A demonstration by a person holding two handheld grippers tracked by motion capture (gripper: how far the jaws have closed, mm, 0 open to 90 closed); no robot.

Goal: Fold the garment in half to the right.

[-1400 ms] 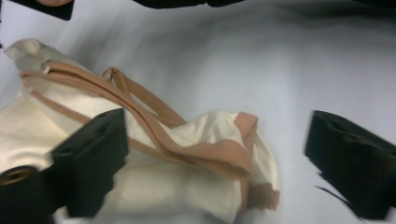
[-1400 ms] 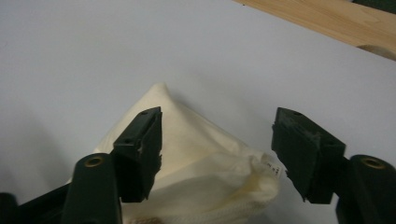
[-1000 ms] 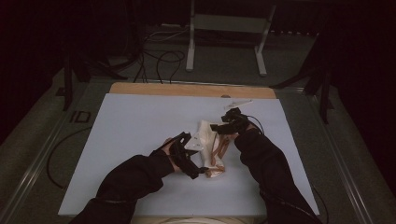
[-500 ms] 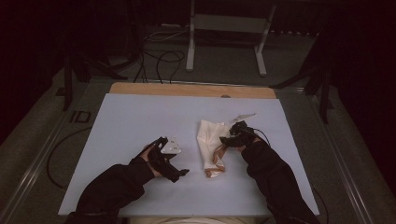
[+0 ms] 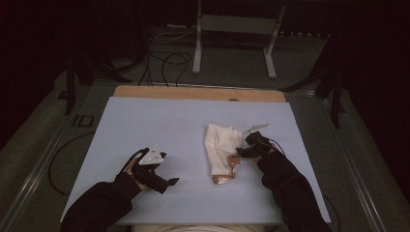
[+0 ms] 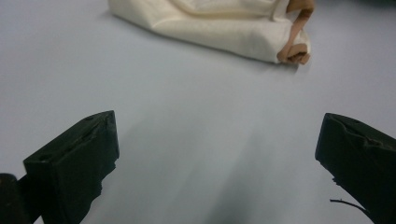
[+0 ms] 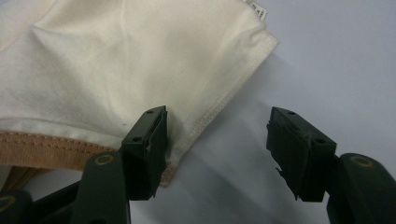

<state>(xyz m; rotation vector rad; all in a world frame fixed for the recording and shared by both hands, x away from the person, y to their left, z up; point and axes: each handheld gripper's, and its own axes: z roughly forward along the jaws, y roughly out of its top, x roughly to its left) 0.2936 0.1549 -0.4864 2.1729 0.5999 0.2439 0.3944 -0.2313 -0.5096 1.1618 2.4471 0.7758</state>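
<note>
A cream cloth (image 5: 218, 142) with a tan band (image 5: 223, 178) lies crumpled on the pale blue table (image 5: 154, 121), right of centre. My right gripper (image 5: 240, 152) is at the cloth's right edge. In the right gripper view its jaws (image 7: 217, 114) stand open and have just been opening; one fingertip (image 7: 152, 135) is over the stitched hem (image 7: 219, 107), and the hem's corner lies between them, unpinched. My left gripper (image 5: 164, 180) hovers at the front left, apart from the cloth (image 6: 219, 28), jaws (image 6: 218, 119) wide open over bare table.
A wooden strip (image 5: 193, 93) runs along the table's far edge. Beyond it stand a metal frame's legs (image 5: 197, 48) and cables (image 5: 164, 60) on the dark floor. Sleeved forearms (image 5: 290, 193) come in from the bottom.
My left gripper has drawn away from the cloth to the left and toward the table's front. My right gripper has sunk a little onto the cloth's right edge.
</note>
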